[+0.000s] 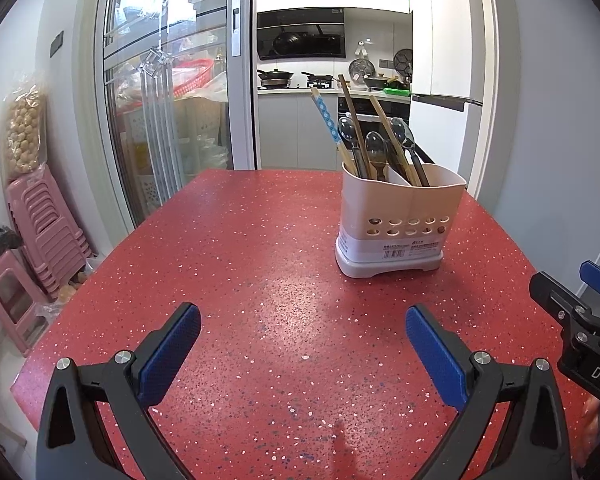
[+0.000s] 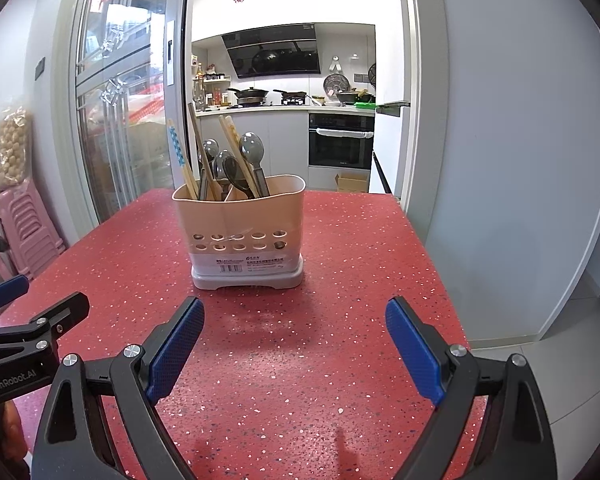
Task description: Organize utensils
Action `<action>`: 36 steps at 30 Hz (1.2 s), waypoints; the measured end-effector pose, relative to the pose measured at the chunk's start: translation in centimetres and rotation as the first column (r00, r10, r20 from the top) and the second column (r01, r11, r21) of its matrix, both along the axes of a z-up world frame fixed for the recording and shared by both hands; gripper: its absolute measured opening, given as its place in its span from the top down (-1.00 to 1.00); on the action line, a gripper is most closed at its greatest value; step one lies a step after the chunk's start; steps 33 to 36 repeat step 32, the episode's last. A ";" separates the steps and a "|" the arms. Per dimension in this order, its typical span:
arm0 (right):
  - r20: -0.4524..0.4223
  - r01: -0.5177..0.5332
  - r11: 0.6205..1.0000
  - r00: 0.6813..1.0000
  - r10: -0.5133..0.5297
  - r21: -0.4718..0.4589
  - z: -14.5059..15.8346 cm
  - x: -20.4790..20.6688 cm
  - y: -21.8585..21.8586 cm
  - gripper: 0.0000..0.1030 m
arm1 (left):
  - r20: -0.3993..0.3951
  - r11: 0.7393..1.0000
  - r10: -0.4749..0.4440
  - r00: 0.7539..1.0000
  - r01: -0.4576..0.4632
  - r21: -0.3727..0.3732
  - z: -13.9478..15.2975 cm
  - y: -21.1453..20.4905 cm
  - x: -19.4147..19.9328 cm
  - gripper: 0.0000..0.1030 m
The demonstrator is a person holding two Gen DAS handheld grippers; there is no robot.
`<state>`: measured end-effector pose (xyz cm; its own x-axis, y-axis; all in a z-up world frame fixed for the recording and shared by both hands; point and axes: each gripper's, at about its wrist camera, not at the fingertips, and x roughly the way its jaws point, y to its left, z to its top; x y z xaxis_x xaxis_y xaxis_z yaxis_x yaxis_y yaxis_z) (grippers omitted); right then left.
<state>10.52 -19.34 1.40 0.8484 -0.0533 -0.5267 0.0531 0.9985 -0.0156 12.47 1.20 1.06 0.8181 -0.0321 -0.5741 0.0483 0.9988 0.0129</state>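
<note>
A beige utensil holder (image 1: 400, 220) (image 2: 244, 232) with a grey base stands on the red speckled table (image 1: 260, 280) (image 2: 340, 280). Several spoons (image 1: 374, 148) (image 2: 252, 148) and chopsticks (image 1: 326, 120) (image 2: 180, 156) stick up out of it, split between two compartments. My left gripper (image 1: 303, 314) hovers low over the table, open and empty, with the holder ahead to its right. My right gripper (image 2: 294, 308) is also open and empty, the holder just ahead and slightly left of it. Each gripper shows at the edge of the other's view.
Pink stacked stools (image 1: 48, 232) (image 2: 24, 224) and a sack of round items (image 1: 24, 132) stand at the left wall. A glass sliding door (image 1: 160, 100) and a kitchen doorway lie beyond the table's far edge. Tiled floor (image 2: 560, 360) drops off on the right.
</note>
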 end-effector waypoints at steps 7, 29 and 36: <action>0.001 0.000 1.000 1.000 0.000 0.000 0.0 0.0 0.0 -0.82 | 0.000 1.000 -0.002 1.000 0.002 0.000 0.1 -0.1 0.0 -1.00; -0.010 -0.007 1.000 1.000 0.007 -0.001 -0.3 0.1 0.2 -0.82 | -0.009 1.000 -0.009 1.000 0.009 -0.027 0.0 0.5 0.4 -1.00; -0.010 -0.008 1.000 1.000 0.008 -0.001 -0.3 0.1 0.2 -0.82 | -0.011 1.000 -0.015 1.000 0.015 -0.025 -0.1 0.5 0.4 -1.00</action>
